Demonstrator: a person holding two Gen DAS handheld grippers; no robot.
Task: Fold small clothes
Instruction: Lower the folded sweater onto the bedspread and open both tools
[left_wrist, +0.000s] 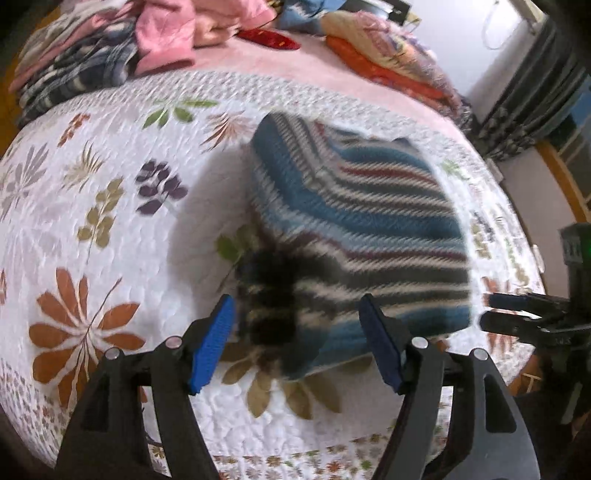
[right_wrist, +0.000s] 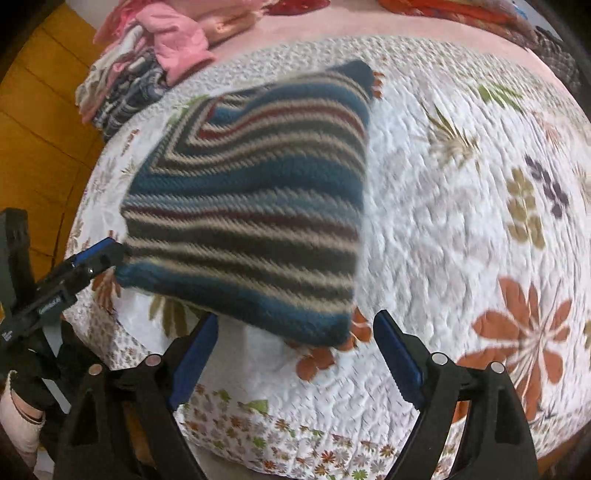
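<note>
Striped knit garment (right_wrist: 247, 206) folded on floral quilt (right_wrist: 461, 229), ahead of both grippers' fingers, all spread, gripping nothing.

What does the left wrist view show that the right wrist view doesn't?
Only the left wrist view: a window and dark curtain at far right, and the right gripper beside the sweater's edge. Only the right wrist view: yellow wood floor and the left gripper at the sweater's corner. Both: the folded striped sweater on the floral quilt, and the clothes pile behind.
</note>
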